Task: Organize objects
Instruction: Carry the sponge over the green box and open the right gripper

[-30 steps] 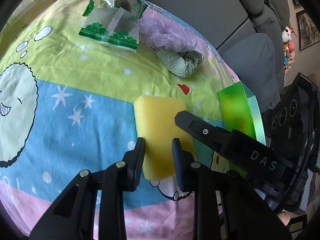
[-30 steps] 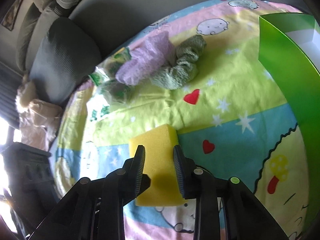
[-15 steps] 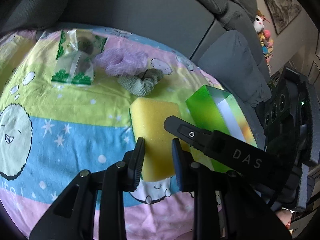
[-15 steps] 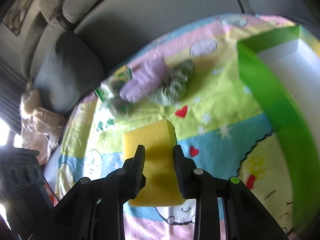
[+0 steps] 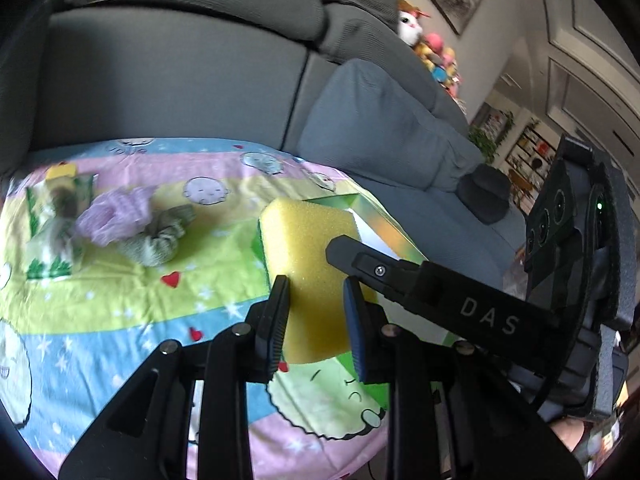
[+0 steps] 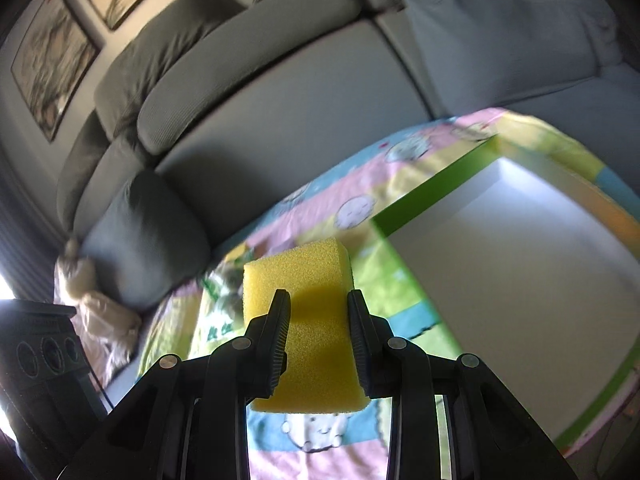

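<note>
A yellow sponge (image 5: 308, 248) hangs in the air above the cartoon-print cloth (image 5: 120, 304). My left gripper (image 5: 316, 284) is shut on its near end. One finger of my right gripper (image 5: 344, 252) comes in from the right and lies against the sponge's far side. In the right wrist view the sponge (image 6: 304, 272) sits pinched between the pads of my right gripper (image 6: 318, 300), which is shut on it. The open green box (image 6: 416, 196) with a white inside stands just right of the sponge. In the left wrist view the green box (image 5: 384, 232) shows behind the sponge.
A purple sock (image 5: 116, 216), a green sock (image 5: 160, 240) and a green-printed plastic bag (image 5: 52, 232) lie at the cloth's far left. Grey sofa backrests (image 5: 180, 80) and a blue-grey cushion (image 5: 384, 140) rise behind the cloth.
Both grippers have risen with the sponge, lifting it off the cloth and carrying it towards the green box. The left gripper has rolled, so the scene tilts.
</note>
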`<state>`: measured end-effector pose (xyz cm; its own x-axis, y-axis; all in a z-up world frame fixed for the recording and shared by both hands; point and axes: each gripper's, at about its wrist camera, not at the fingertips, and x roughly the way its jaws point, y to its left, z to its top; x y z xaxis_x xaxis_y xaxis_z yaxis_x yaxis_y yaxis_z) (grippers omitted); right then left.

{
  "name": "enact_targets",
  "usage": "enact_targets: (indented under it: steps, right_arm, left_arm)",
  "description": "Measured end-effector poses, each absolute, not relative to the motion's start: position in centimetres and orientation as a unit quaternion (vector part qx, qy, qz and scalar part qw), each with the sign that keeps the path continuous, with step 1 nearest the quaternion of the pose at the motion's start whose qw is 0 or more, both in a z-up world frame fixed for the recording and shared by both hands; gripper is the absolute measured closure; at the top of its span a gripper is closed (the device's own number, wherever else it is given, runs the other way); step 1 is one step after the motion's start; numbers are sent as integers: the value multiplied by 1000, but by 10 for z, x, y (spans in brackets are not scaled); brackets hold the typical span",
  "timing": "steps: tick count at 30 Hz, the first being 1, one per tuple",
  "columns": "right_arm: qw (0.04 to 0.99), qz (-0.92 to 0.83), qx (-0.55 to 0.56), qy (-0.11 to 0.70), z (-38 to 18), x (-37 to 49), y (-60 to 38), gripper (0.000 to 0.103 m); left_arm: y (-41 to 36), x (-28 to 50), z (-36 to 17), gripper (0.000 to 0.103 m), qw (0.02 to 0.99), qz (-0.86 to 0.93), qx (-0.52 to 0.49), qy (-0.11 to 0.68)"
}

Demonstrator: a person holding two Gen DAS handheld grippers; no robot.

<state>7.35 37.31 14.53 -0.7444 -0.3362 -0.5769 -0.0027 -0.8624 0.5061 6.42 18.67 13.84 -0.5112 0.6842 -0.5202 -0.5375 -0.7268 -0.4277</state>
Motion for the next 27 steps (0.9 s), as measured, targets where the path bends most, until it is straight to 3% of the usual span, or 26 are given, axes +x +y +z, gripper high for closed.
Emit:
enact_targets:
  steps: [13,27]
  right_arm:
    - [0,-891,321,-321,131,92,446,71]
    - [-55,-867,351,-348,101,95,483,71]
  left_arm:
    - [280,49,136,80,425,822,-379,-12]
    - [320,41,109,82,453,782,-428,12]
